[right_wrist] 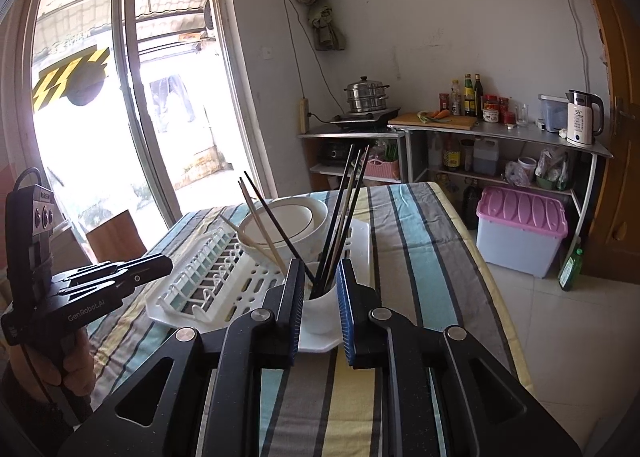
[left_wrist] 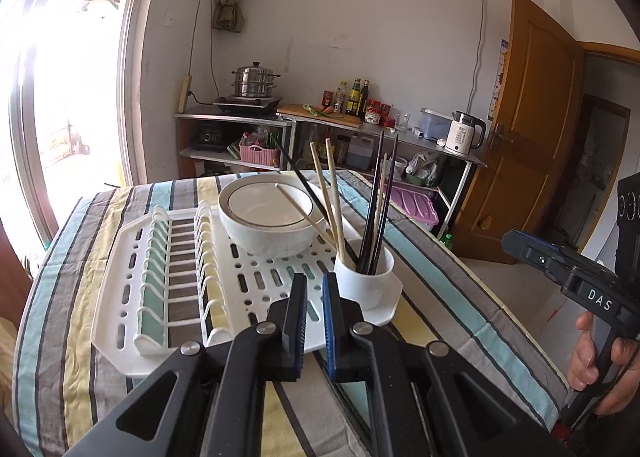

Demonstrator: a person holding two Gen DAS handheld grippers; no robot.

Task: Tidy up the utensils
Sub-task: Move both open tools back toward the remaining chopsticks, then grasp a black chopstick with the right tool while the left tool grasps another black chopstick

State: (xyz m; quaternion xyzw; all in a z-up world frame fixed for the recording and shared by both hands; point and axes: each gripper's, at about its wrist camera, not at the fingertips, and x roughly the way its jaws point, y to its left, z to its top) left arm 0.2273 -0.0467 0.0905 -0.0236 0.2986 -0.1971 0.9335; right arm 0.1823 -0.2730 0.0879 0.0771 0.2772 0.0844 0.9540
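A white cup (left_wrist: 366,285) (right_wrist: 320,311) stands on the right corner of a white dish rack (left_wrist: 160,277) (right_wrist: 208,277). It holds several dark chopsticks (left_wrist: 376,209) (right_wrist: 344,209) and pale wooden ones (left_wrist: 332,197). Behind it a white bowl (left_wrist: 266,225) (right_wrist: 288,223) sits on the rack, and one wooden chopstick (left_wrist: 300,213) leans across its rim. My left gripper (left_wrist: 315,281) is shut and empty, just short of the cup. My right gripper (right_wrist: 320,267) is open, with the cup seen beyond the gap and nothing between the pads. In the left wrist view, the right gripper (left_wrist: 516,243) hangs off the table's right side.
A striped cloth covers the table (left_wrist: 440,297) (right_wrist: 420,249), whose right edge drops to a tiled floor. Against the far wall, metal shelves hold a steamer pot (left_wrist: 254,83), bottles (left_wrist: 354,97) and a kettle (left_wrist: 464,133). A pink-lidded bin (right_wrist: 522,229) stands below, with a wooden door (left_wrist: 532,117) at right.
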